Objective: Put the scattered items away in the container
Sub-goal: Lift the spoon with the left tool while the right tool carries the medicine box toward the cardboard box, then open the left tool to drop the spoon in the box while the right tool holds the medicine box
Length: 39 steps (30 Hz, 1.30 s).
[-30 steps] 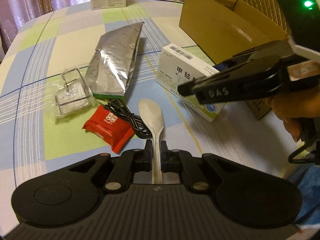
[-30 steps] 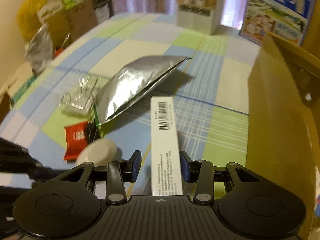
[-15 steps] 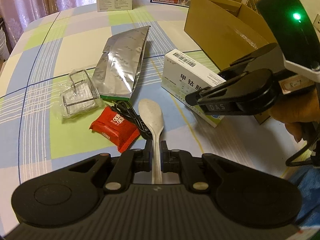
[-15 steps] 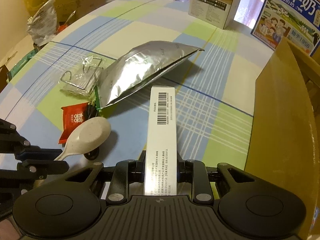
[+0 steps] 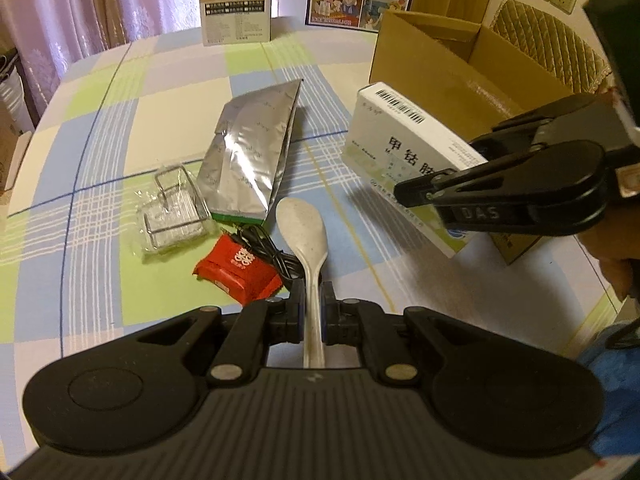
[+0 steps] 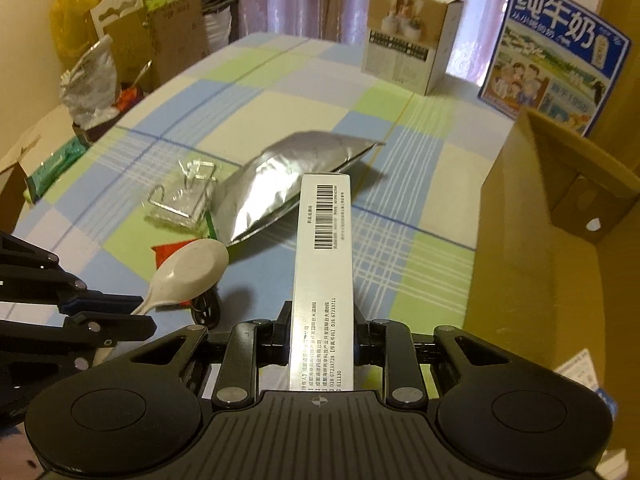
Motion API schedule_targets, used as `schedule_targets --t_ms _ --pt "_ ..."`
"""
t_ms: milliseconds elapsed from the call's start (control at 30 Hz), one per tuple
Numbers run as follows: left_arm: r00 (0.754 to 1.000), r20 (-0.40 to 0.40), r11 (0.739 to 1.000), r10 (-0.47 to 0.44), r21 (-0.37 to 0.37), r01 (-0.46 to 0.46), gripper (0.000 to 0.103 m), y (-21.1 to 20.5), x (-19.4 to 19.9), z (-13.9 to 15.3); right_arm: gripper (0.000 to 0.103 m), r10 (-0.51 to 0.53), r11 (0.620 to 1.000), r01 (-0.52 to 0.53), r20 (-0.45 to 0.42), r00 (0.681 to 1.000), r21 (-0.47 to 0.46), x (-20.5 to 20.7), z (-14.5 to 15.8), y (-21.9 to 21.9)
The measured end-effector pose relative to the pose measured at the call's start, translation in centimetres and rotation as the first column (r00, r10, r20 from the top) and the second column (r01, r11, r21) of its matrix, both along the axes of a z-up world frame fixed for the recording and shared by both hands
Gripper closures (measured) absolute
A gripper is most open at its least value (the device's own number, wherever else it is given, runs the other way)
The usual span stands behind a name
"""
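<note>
The cardboard box runs off the right wrist view's edge with its inside unseen, the red packet hides mostly behind the spoon, and the medicine box covers its own pads.

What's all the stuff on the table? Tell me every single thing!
spoon: 1, white, held in left tongs
medicine box: 1, white, held in right tongs
foil bag: 1, silver, mid-table
wire rack: 1, metal, in clear wrap, left of bag
red packet: 1, near spoon
cable: 1, black, beside packet
cardboard box: 1, brown, open, right side
carton: 1, beige, far edge
milk poster: 1, blue, far edge
left tongs: black, shut on spoon
right tongs: black, shut on medicine box
</note>
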<state>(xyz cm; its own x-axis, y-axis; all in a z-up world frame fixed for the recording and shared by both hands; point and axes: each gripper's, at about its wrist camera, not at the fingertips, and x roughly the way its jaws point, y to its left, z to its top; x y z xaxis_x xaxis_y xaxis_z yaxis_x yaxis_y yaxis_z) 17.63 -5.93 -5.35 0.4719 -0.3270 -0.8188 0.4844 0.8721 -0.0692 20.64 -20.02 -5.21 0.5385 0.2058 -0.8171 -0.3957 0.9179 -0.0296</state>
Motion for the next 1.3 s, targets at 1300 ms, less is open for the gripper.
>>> schedule_targets --t_ms 1300 --pt "0.977 0.115 0.968 -0.181 -0.156 0.197 0.099 -22.8 0.4 9.0 0.081 -0.360 0.932 0.348 0.143 0.922 0.103 -4.2 10.4 -23.1"
